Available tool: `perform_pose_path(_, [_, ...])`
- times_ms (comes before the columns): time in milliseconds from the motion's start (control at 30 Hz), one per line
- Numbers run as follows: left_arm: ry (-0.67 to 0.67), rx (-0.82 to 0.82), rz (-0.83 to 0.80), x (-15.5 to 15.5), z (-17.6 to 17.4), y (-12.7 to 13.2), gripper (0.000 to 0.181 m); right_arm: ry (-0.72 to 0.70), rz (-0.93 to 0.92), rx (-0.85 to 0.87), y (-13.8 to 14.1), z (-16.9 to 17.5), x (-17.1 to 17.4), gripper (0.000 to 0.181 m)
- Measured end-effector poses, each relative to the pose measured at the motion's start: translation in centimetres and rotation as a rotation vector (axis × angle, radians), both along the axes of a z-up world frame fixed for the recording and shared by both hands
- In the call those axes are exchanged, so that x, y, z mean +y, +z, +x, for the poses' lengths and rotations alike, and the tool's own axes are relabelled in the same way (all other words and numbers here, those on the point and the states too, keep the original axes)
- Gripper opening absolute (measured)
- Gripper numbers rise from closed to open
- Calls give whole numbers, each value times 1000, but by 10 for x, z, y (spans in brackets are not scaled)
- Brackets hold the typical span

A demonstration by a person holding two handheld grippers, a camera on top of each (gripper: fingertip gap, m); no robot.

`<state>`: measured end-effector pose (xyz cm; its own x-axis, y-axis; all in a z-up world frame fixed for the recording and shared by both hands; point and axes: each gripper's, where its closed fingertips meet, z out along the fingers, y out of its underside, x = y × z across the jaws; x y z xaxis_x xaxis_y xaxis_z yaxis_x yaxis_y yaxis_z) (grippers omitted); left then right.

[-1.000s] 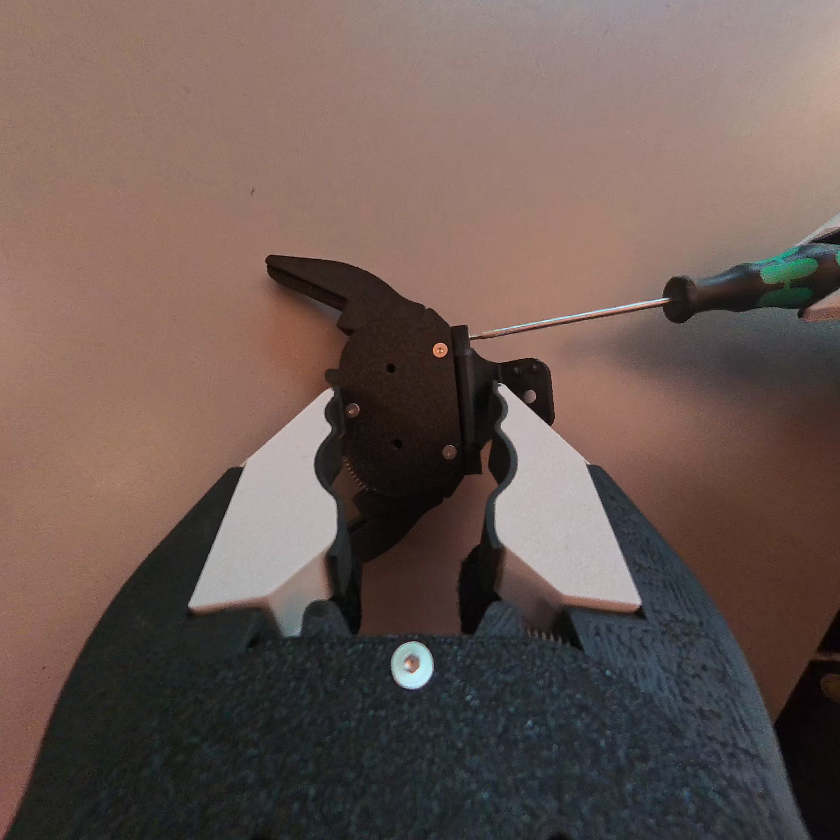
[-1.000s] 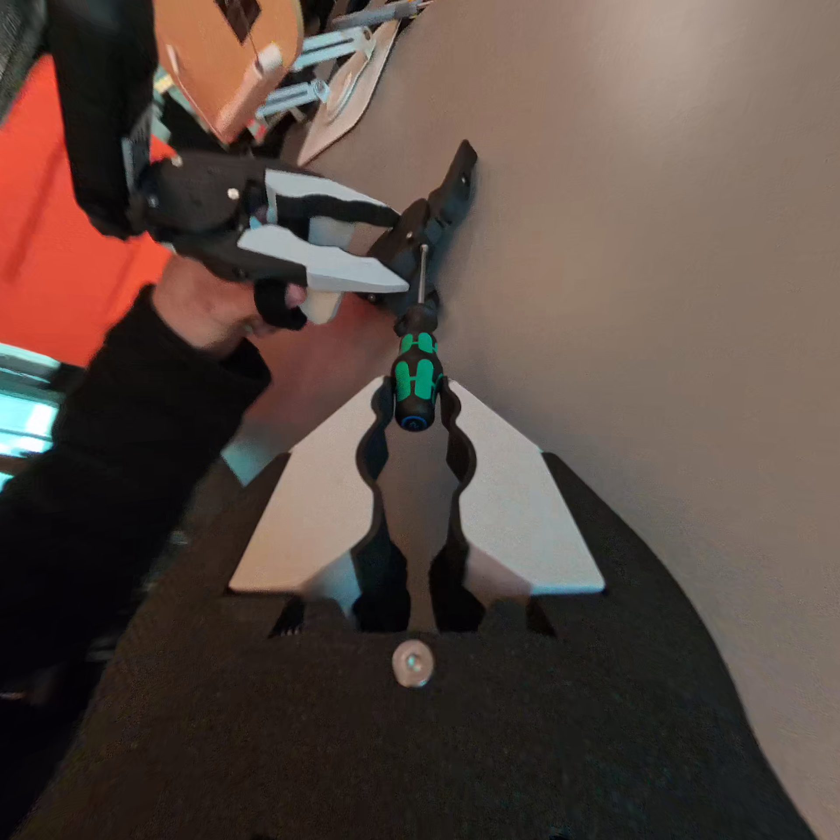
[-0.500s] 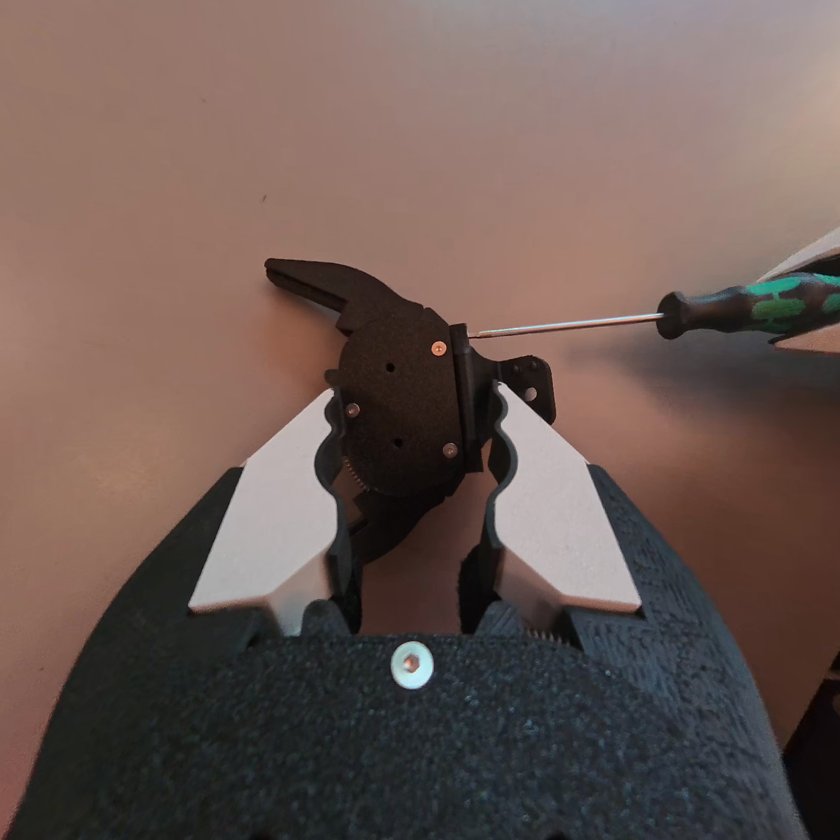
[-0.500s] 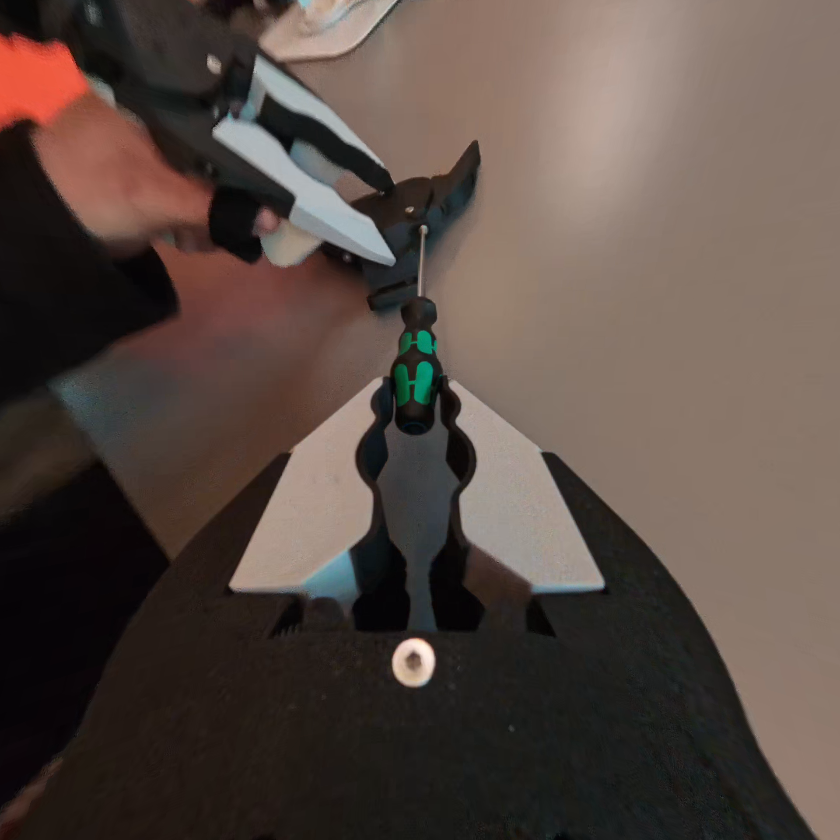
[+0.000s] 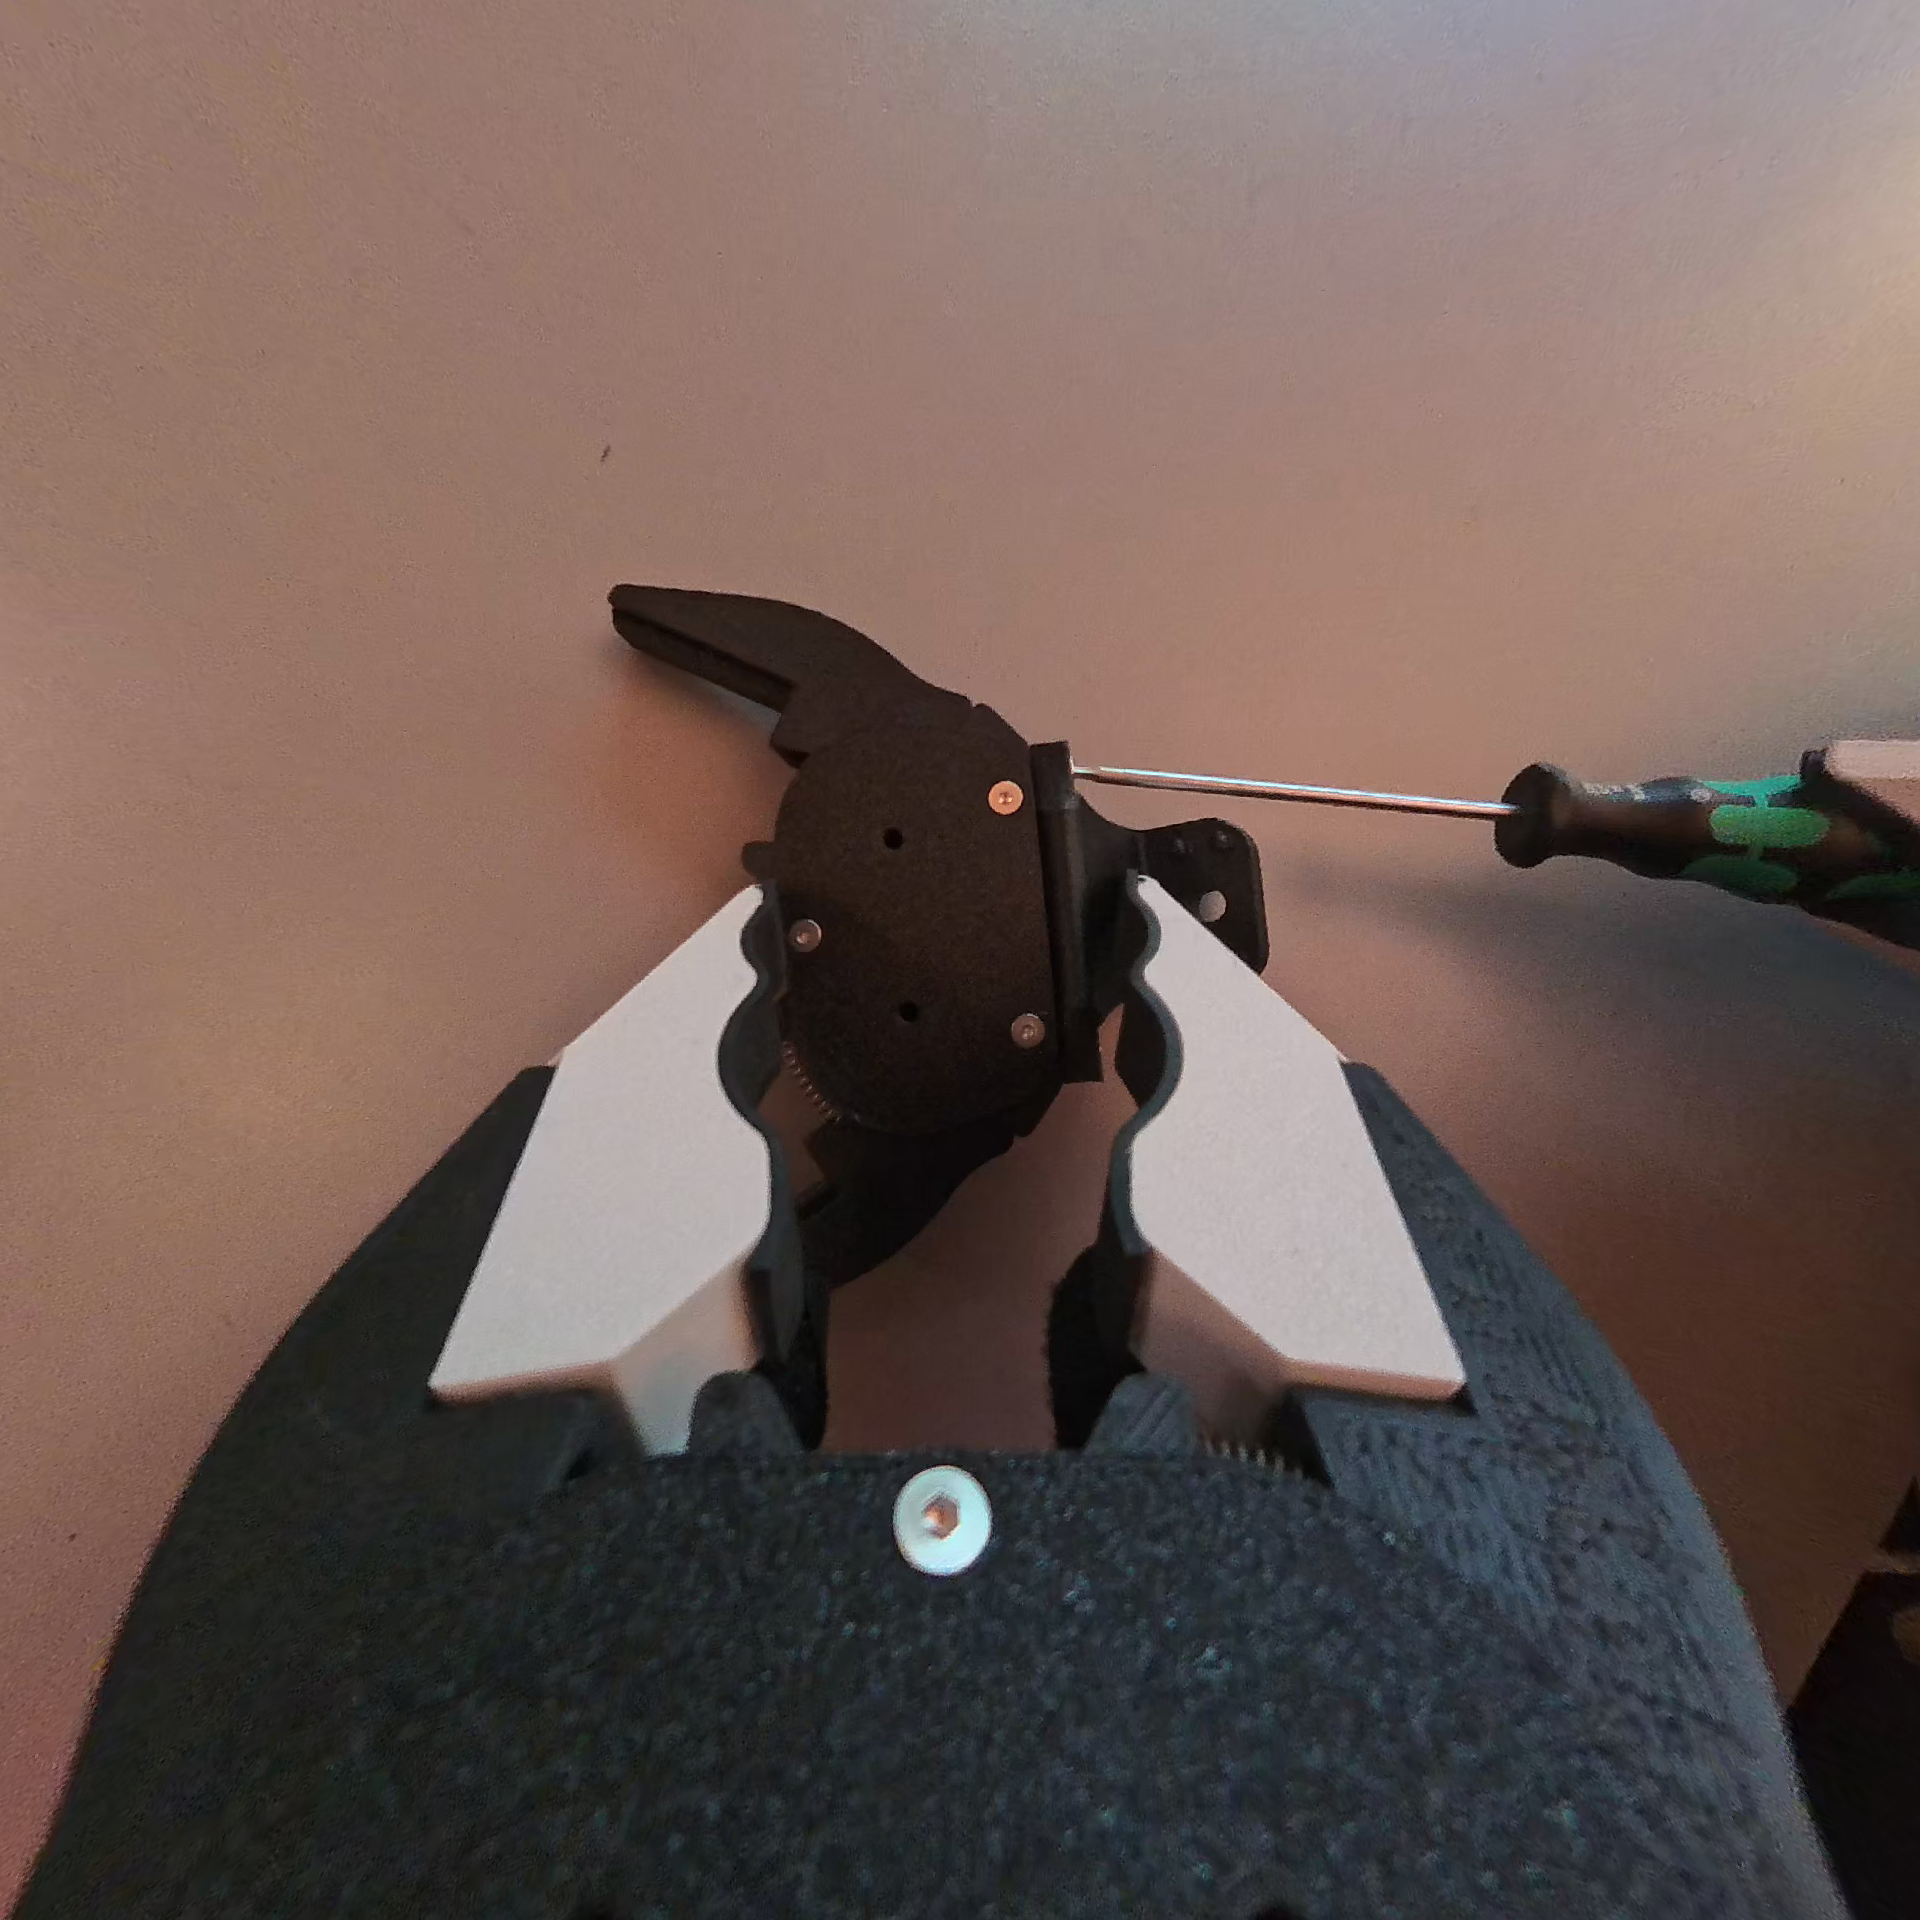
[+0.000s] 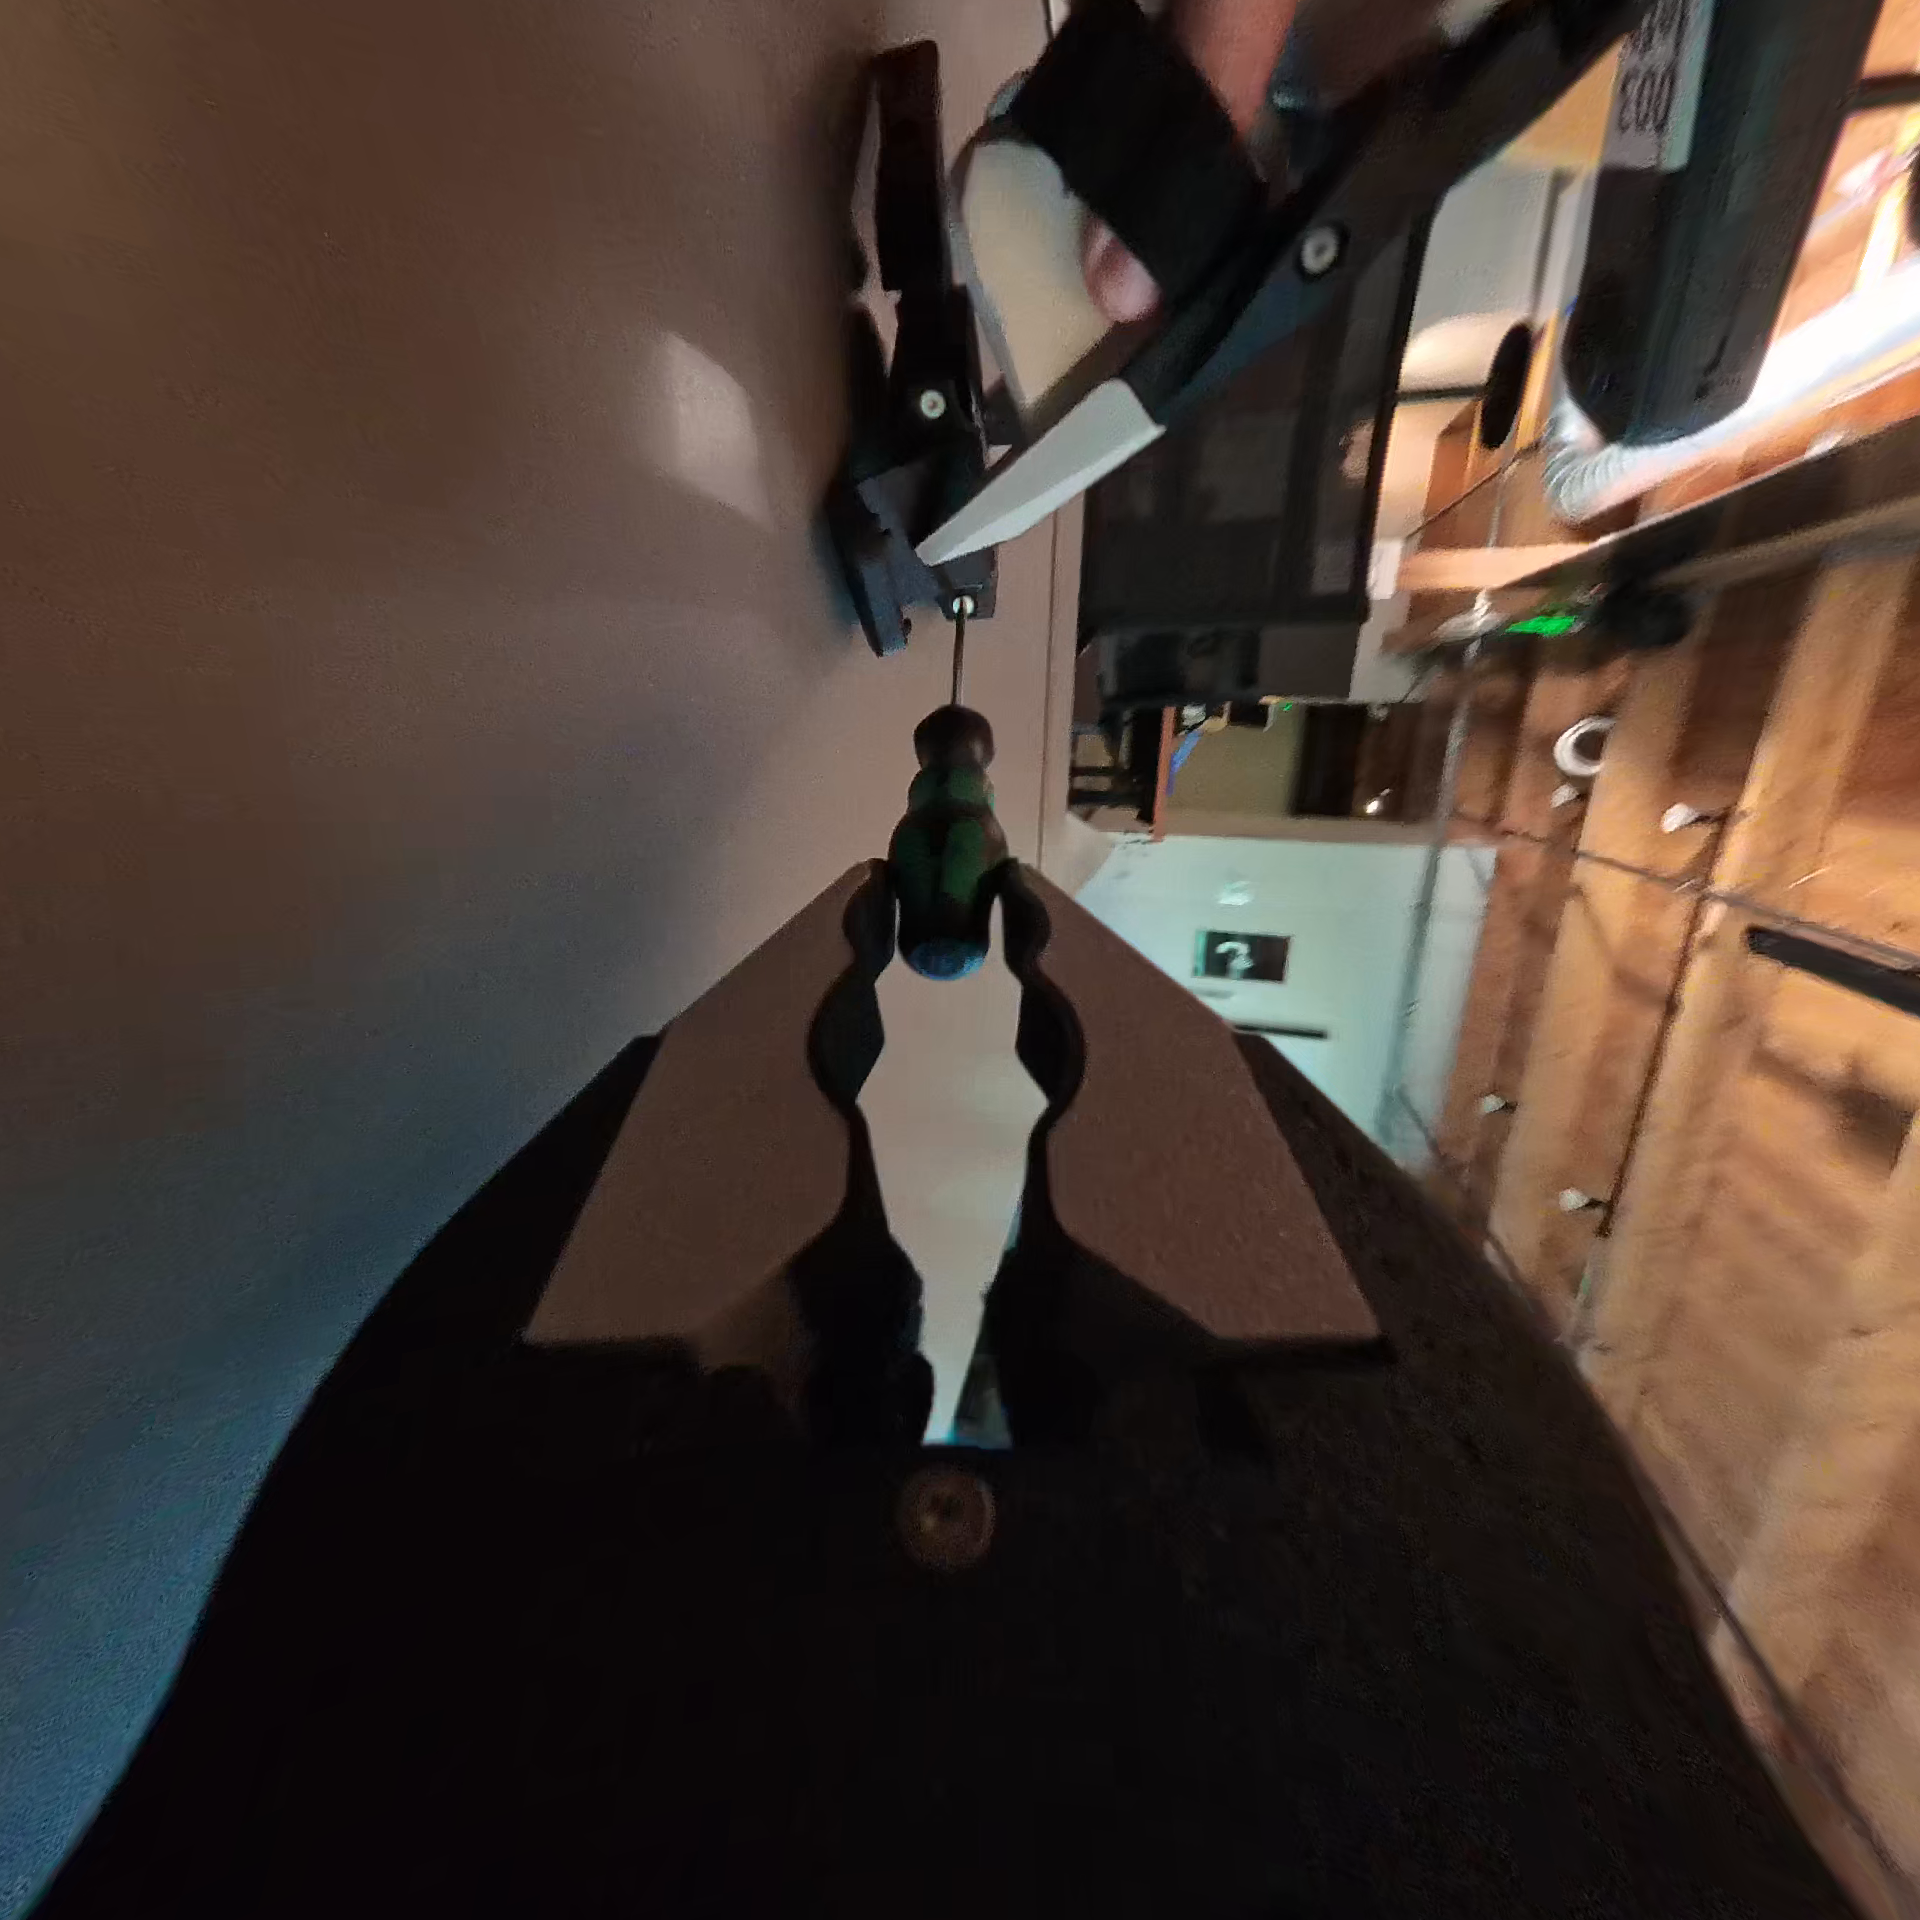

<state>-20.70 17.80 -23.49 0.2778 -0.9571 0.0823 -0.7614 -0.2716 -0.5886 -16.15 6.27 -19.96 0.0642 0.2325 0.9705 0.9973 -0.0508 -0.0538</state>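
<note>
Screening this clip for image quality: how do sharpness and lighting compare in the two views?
Left wrist view: sharp, evenly lit, the black plastic assembly crisp between the left gripper's fingers. Right wrist view: darker, right gripper in shadow, screwdriver handle soft, background shelving smeared, glare patch on the table.

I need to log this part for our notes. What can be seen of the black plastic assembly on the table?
The black plastic assembly looks 3D-printed, matte and grainy. It has a rounded disc-like body with three small metal screws and two holes, a curved lever pointing left, a small coil spring at its lower edge, and a bracket with holes on its right. It lies flat on the tan table, clamped between the left tool's fingers. The screwdriver tip meets its upper right edge.
</note>
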Motion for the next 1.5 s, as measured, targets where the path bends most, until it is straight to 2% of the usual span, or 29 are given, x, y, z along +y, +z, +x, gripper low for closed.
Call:
perform_pose_path(200, [70, 0, -12, 1, 2, 1, 65, -19, 0, 36, -1, 7, 2, 19])
perform_pose_path(233, [93, -2, -17, 1, 2, 4, 72, -26, -9, 52, -1, 9, 2, 19])
perform_pose_path(267, [116, -19, -9, 0, 2, 10, 87, -33, -14, 62, -2, 12, 3, 19])
perform_pose_path(367, [188, -90, -10, -14, -3, 33, 88, -45, -18, 73, -1, 16, 4, 19])
perform_pose_path(400, [208, -158, -89, -30, 3, 40, 85, -46, -18, 75, -1, 16, 4, 20])
perform_pose_path(533, [391, -474, -568, -85, 35, 52, 53, -34, -13, 73, -1, 13, 3, 20])
perform_pose_path(600, [451, -483, -709, -98, 45, 39, 49, -33, -12, 79, -1, 12, 3, 20])
perform_pose_path(700, [535, -466, -748, -99, 46, 21, 47, -31, -14, 76, -2, 12, 4, 19])
perform_pose_path(833, [575, -542, -857, -99, 55, 25, 27, -23, -9, 78, -2, 11, 3, 20])
perform_pose_path(933, [612, -591, -927, -96, 55, 25, 24, -28, -6, 87, -2, 12, 4, 20])
perform_pose_path(1000, [626, -620, -977, -95, 55, 26, 20, -35, -21, 157, -2, 11, 4, 20])
perform_pose_path(1067, [635, -627, -1006, -95, 54, 25, 18, -50, -61, 287, -2, 11, 3, 25])
perform_pose_path(1133, [641, -631, -1022, -95, 55, 23, 17, -95, -143, 468, -3, 15, -1, 59])
perform_pose_path(1200, [649, -643, -1043, -95, 55, 23, 16, -163, -300, 766, -10, 17, -9, 78])
perform_pose_path(1333, [653, -666, -1080, -96, 56, 26, 14, -326, -622, 1570, -9, 7, -23, 75])
perform_pose_path(1400, [653, -669, -1079, -96, 56, 27, 13, -350, -757, 2008, 1, -4, -20, 69])
perform_pose_path(1433, [653, -671, -1080, -96, 56, 27, 13, -366, -809, 2171, 3, -8, -18, 66])
perform_pose_path(1500, [652, -675, -1086, -96, 57, 28, 13, -425, -873, 2355, -4, -15, -16, 54])
